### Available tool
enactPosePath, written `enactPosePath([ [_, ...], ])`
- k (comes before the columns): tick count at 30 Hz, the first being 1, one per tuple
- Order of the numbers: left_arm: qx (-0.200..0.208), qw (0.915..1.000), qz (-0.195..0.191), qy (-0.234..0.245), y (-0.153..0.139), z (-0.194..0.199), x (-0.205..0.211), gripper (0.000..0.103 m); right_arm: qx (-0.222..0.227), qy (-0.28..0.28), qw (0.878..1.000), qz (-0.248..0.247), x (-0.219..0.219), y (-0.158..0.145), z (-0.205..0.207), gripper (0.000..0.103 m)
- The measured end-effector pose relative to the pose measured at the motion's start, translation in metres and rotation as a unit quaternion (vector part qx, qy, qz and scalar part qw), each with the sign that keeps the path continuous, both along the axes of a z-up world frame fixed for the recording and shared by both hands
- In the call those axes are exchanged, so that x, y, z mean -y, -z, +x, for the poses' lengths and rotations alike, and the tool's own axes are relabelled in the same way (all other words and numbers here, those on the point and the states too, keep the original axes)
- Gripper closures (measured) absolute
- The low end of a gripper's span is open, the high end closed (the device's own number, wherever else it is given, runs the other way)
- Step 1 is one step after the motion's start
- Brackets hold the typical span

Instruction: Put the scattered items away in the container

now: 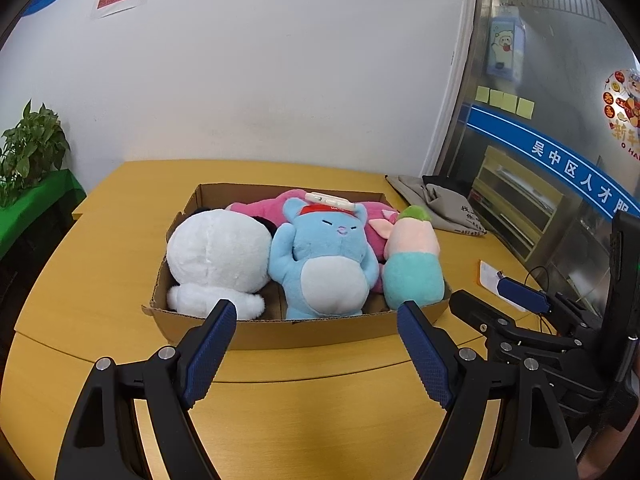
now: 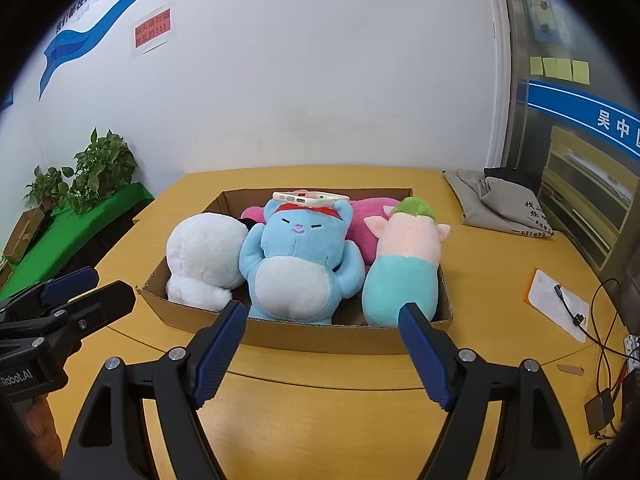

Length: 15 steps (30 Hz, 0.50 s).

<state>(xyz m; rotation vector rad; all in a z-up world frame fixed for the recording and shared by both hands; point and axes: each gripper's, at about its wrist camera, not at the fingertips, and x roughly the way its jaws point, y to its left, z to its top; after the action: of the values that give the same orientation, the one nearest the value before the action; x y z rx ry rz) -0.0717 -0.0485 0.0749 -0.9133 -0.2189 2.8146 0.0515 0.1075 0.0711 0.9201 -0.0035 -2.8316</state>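
While you hold both grippers short of the cardboard box [image 1: 304, 330], each set of fingers stands wide apart with nothing between them: the left gripper [image 1: 316, 312] and the right gripper [image 2: 322, 314] both face the box's near wall. On the counter [image 1: 120, 208], the box holds a white plush [image 1: 216, 256] at nine o'clock, a blue plush [image 1: 324, 264] in the middle, a pink plush [image 2: 372, 216] behind it and a teal and pink plush [image 1: 412, 264] at three o'clock. A phone case [image 2: 308, 199] rests on the blue plush's head. Grey cloth bag [image 2: 492, 204] lies at two o'clock, well apart from the box.
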Motion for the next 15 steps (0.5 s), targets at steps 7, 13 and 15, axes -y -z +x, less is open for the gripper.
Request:
enactPosePath([
  [7, 0.003, 1.0, 0.003, 0.001, 0.0035, -0.0034, -0.0039, 0.017, 0.001, 0.004, 1.0, 0.003, -0.0039, 0.0011, -0.0012, 0.024],
  [13, 0.007, 1.0, -0.002, 0.0, 0.0076, -0.0048, -0.0082, 0.017, 0.004, 0.007, 1.0, 0.002, -0.0085, 0.0045, -0.0027, 0.024],
  [15, 0.008, 1.0, -0.004, -0.001, 0.0086, -0.005, -0.0078, 0.017, 0.005, 0.008, 1.0, 0.0, -0.0089, 0.0057, -0.0031, 0.024],
])
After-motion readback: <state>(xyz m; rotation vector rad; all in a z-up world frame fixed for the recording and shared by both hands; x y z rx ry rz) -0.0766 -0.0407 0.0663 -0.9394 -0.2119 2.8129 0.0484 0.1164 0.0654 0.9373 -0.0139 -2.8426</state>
